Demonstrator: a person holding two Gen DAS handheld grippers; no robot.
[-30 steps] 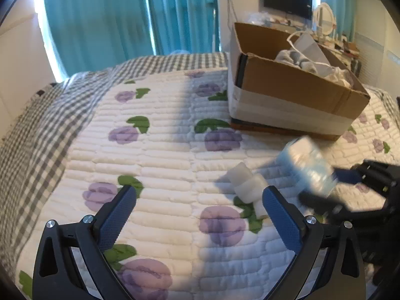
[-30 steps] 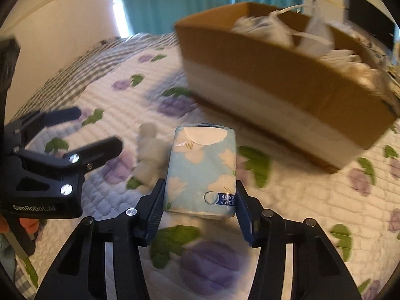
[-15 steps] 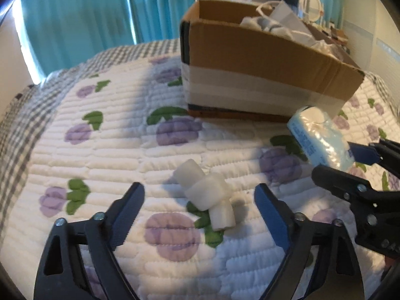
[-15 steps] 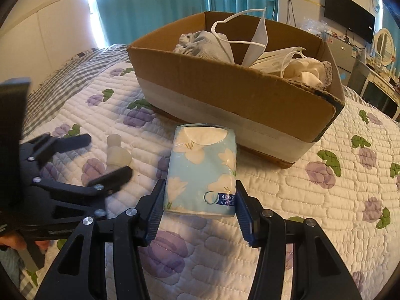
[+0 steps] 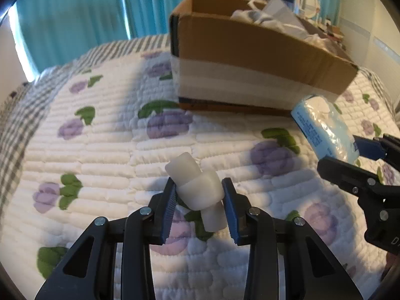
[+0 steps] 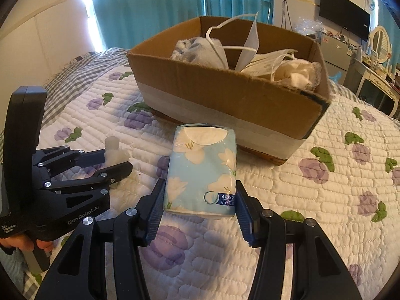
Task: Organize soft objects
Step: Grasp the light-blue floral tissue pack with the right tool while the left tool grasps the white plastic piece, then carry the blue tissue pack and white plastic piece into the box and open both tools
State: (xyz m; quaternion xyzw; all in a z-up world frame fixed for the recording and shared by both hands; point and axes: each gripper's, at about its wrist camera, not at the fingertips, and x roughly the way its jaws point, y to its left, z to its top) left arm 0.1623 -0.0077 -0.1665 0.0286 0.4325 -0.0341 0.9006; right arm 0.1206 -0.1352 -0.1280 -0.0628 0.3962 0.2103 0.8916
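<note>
The box [image 6: 225, 95] on the bed's middle already holds masks and cloths, while the right gripper [image 6: 200, 200] pinches a tissue pack [image 6: 202, 172] and the left gripper [image 5: 198, 200] pinches a white roll [image 5: 197, 187], both not yet inside.

Left tool [image 6: 117, 161]: black frame, silver screws, white "GenRobot.AI" print; blue ribbed pads [image 5: 168, 205].

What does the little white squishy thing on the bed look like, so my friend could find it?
Start at the big cardboard box on the flowery quilt. In front of it, the left gripper is closed around a small white object. It is plain, milky and knobbly, like stubby tubes joined crosswise, unlike the flat blue flowered tissue pack in the right gripper.
</note>
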